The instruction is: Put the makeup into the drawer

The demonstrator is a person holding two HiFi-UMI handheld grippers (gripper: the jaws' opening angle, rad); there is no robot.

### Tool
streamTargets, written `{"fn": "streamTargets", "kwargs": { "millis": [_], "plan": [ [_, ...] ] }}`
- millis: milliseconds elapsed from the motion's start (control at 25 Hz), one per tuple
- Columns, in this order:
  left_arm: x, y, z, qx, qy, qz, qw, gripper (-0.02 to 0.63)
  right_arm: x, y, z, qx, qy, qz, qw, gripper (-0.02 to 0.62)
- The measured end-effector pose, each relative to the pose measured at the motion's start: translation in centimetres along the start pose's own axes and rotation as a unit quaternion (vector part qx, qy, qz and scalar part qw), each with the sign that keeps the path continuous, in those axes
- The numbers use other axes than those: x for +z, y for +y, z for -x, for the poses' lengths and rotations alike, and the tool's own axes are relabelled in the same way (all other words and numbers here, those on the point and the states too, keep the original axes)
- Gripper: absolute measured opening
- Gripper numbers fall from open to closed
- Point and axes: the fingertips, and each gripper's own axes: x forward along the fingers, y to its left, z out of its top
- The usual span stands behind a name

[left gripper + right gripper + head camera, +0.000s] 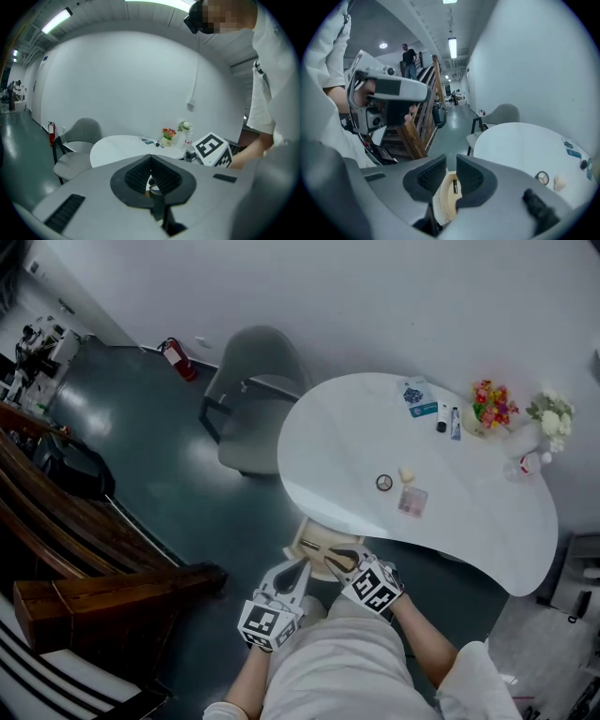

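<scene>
Both empty, the closed left tool (pixel 302 569) and barely parted right tool (pixel 331 560) hang by the drawer (pixel 313 544) and could bump it reaching for the compact (pixel 383 483) mid-frame.

White curved table (pixel 347 437) with round compact (pixel 384 483), pink packet (pixel 412 501), small tubes (pixel 456 423), flower pot (pixel 489 409)

Makeup (pixel 412 501) on table (pixel 347 437), drawer (pixel 319 547) below — (chair (pixel 258 362) behind)
</scene>
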Motion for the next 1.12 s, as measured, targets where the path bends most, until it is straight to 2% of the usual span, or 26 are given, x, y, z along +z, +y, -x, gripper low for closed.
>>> {"fn": "streamTargets", "kwargs": {
  "millis": [320,680,1120],
  "plan": [
    [1.0,-0.7,-1.9,-0.007,-0.013,0.009,0.9998,0.008,3.9,-1.3,5.0,-0.026,-0.065,-0.028,0.997,0.031],
    [1.3,-1.0,-2.7,-0.005,-0.01,0.0,0.9999,0.008,5.8,-3.1,9.1,-0.061,-0.132,-0.058,0.988,0.012],
    [1.8,-3.0,-3.8,-0.01,-0.013,-0.027,0.9995,0.008,4.9,-3.7,11.1,-0.07,-0.146,-0.078,0.984,0.013]
  ]
}}
